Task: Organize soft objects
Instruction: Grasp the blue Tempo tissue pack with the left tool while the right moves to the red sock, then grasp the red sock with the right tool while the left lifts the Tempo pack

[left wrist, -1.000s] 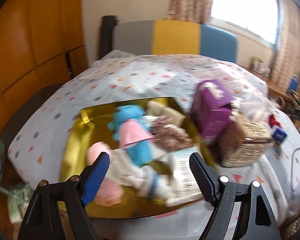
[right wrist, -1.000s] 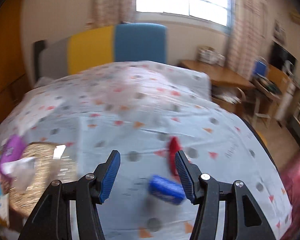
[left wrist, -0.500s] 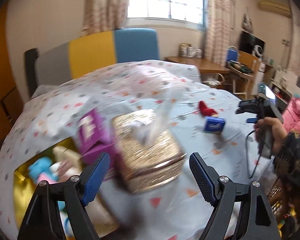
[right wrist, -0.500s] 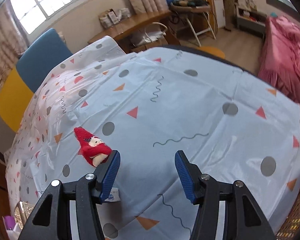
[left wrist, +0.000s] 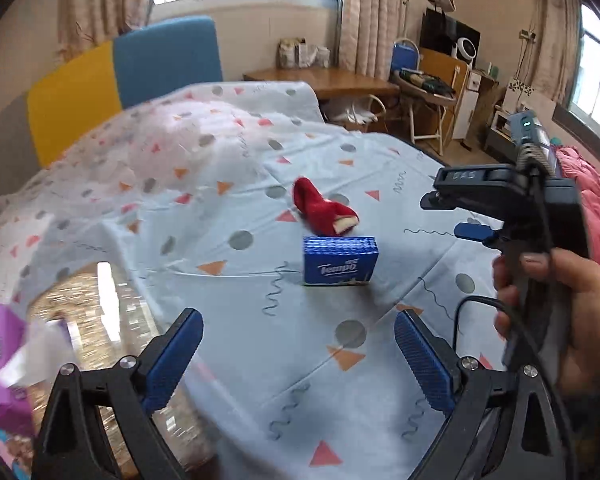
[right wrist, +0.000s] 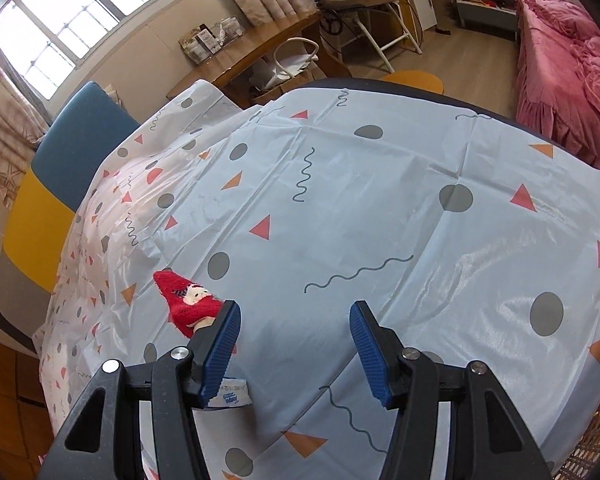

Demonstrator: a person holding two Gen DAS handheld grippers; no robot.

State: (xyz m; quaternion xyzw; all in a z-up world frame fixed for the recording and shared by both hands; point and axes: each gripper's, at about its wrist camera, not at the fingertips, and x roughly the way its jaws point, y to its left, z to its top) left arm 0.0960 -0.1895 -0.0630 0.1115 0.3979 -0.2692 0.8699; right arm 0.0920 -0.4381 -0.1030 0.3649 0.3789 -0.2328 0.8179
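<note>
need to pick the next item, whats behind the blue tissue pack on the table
Directly behind the blue tissue pack lies a red plush sock with a small doll face, on the patterned tablecloth. Its underside and whatever it covers cannot be seen.

1. Tablecloth (right wrist: 380,208): thin plastic-looking sheet, smooth and creased, with a soft sheen.
2. Red toy (left wrist: 324,209): fuzzy, matt plush cloth.
3. Tissue pack (left wrist: 341,261): glossy blue plastic wrap.
4. Gold box (left wrist: 100,312): glittery, reflective surface.
5. Left gripper (left wrist: 298,358): matt black plastic frame, ribbed blue rubbery pads, shiny metal screws.
6. Right gripper (right wrist: 295,350): same matt black frame and ribbed blue pads.
7. Desk (left wrist: 324,80): smooth, lightly polished wood.
8. Pink bedding (right wrist: 568,64): soft, ruffled cloth.
</note>
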